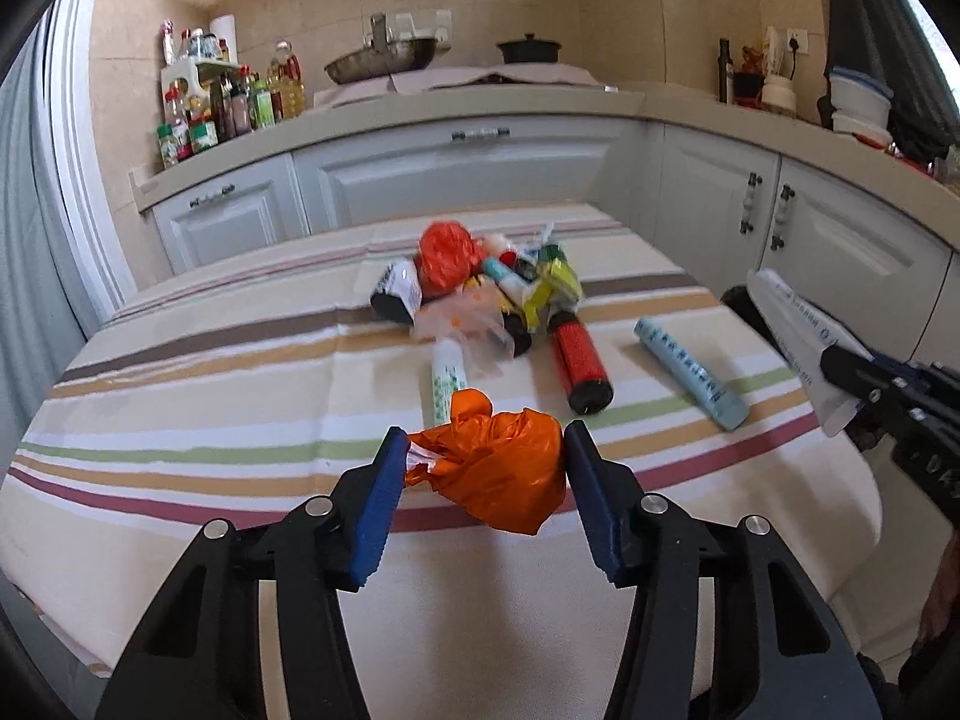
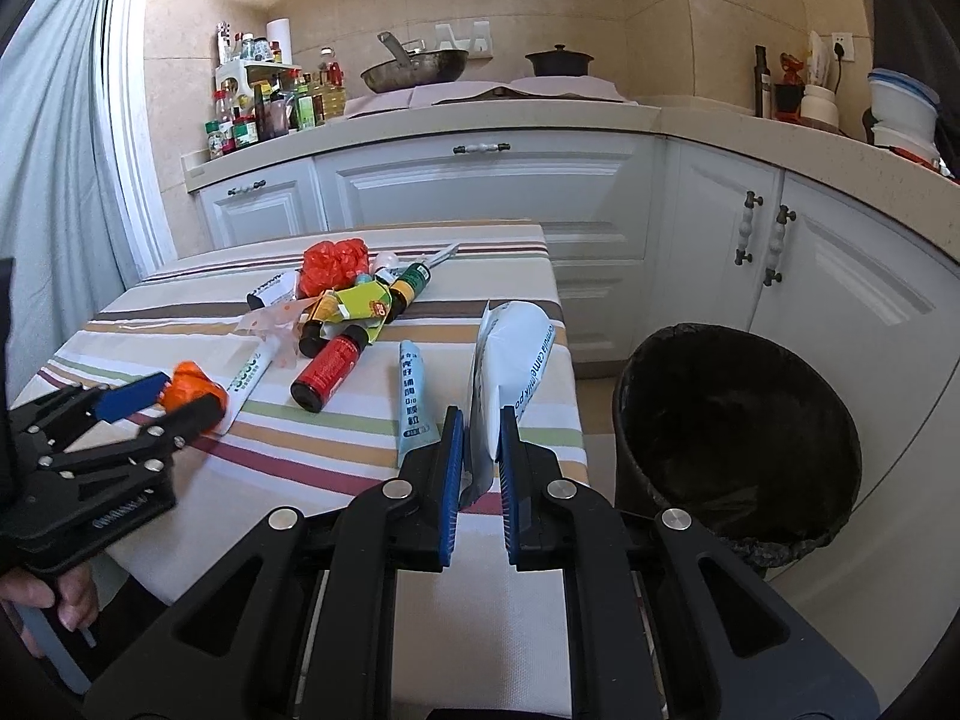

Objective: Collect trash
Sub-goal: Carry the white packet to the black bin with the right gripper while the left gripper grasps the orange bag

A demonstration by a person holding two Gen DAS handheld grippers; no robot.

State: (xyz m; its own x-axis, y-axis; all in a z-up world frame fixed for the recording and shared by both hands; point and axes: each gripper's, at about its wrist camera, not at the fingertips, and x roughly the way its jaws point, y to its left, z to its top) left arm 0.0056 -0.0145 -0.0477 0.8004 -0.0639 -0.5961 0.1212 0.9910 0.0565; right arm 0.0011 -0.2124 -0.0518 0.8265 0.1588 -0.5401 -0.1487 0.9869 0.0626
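Observation:
My left gripper (image 1: 483,462) is shut on a crumpled orange plastic bag (image 1: 498,468), held just above the striped tablecloth (image 1: 180,420); it also shows in the right wrist view (image 2: 192,393). My right gripper (image 2: 482,420) is shut on a white and blue pouch (image 2: 510,354), held upright at the table's right edge, beside a black-lined trash bin (image 2: 738,432). A trash pile (image 1: 480,282) lies mid-table: red mesh ball (image 1: 447,252), dark bottles, yellow wrapper. A red bottle (image 1: 579,363), light blue tube (image 1: 690,372) and white tube (image 1: 447,381) lie nearer.
White kitchen cabinets (image 1: 456,174) and a counter with condiment bottles (image 1: 222,102), a wok and a pot stand behind the table. A curtain (image 2: 54,180) hangs at the left. The bin stands on the floor right of the table.

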